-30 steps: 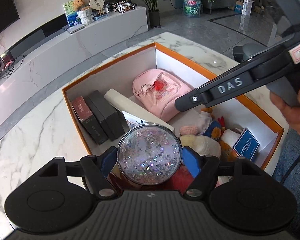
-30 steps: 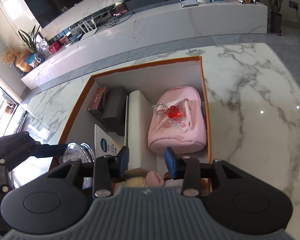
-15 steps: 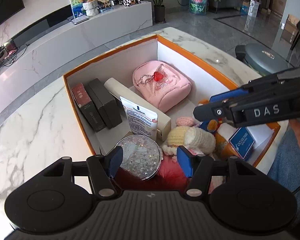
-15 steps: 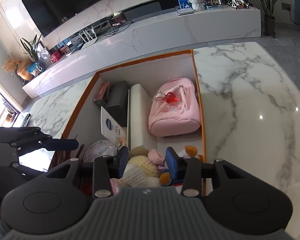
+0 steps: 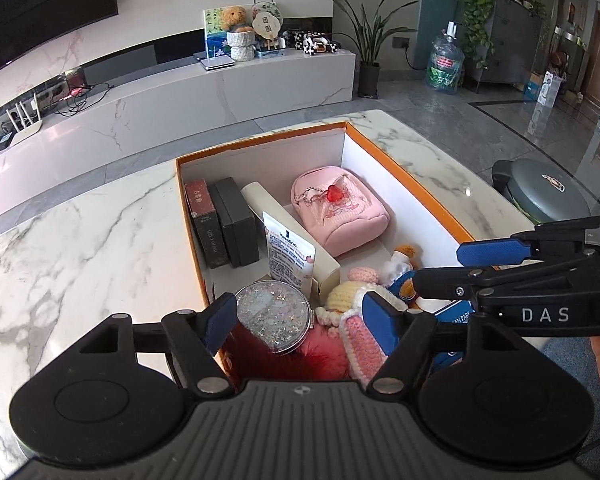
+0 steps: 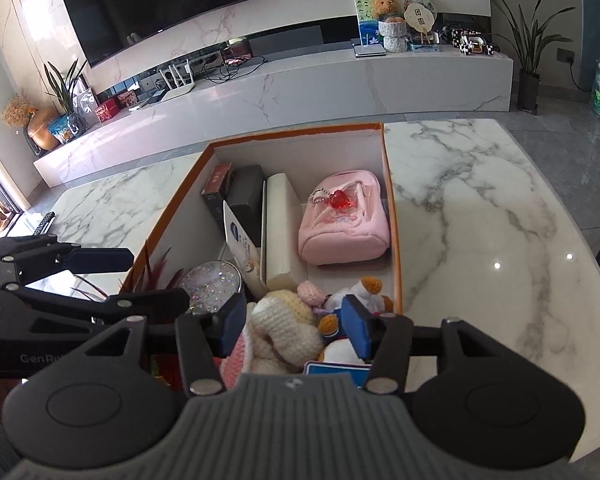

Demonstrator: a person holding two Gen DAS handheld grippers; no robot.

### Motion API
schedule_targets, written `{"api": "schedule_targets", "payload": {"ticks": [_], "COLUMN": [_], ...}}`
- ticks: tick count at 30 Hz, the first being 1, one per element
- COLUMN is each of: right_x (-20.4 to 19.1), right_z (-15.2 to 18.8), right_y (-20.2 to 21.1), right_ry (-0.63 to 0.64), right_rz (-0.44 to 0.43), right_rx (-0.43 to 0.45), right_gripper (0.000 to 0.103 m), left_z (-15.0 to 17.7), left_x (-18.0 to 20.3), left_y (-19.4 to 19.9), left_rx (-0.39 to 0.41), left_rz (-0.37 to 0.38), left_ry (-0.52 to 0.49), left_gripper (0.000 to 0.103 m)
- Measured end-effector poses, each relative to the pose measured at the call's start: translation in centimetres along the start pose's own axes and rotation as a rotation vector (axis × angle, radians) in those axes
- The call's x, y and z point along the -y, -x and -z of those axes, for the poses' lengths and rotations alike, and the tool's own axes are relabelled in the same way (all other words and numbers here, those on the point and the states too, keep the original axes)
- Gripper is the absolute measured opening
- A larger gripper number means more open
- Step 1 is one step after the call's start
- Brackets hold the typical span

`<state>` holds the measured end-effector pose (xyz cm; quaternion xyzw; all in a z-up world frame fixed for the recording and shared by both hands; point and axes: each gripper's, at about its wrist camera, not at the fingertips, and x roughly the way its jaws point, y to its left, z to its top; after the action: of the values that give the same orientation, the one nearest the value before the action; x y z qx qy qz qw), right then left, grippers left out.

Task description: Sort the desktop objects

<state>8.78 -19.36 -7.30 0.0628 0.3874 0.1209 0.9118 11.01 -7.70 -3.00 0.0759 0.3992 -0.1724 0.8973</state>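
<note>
Marble-veined tabletop carries an orange-rimmed box that fills its middle and reaches its near edge. Inside, against the far wall, lie a pink pouch with a red heart charm, a cream case and two dark boxes. At the box's near end sit soft crocheted toys and a glittery round compact mirror, resting on something red and fluffy, its edge just beside a white sachet.

Both grippers hover over that near end, holding nothing: the left gripper has its jaws spread above the mirror, the right gripper spread above the toys.

The mirror looks rigid, slick and breakable, best pinched across its rim; the toys seem light and squashy, forgiving anywhere.
</note>
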Motion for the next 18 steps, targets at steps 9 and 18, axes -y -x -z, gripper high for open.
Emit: {"api": "schedule_targets", "payload": {"ticks": [9, 18], "right_x": [-1.5, -2.7], "right_z": [1.1, 2.6], "right_y": [2.1, 3.3], "right_ry": [0.048, 0.065], "right_rz": [0.056, 0.082], "right_rx": [0.025, 0.015], "right_gripper": [0.059, 0.064], "left_z": [1.2, 2.9], "left_x": [0.3, 0.6], "left_y": [1.6, 2.6], "left_rx": [0.012, -0.005], "left_rz": [-0.064, -0.094], "left_ry": [0.089, 0.139], "left_gripper": [0.087, 0.087]}}
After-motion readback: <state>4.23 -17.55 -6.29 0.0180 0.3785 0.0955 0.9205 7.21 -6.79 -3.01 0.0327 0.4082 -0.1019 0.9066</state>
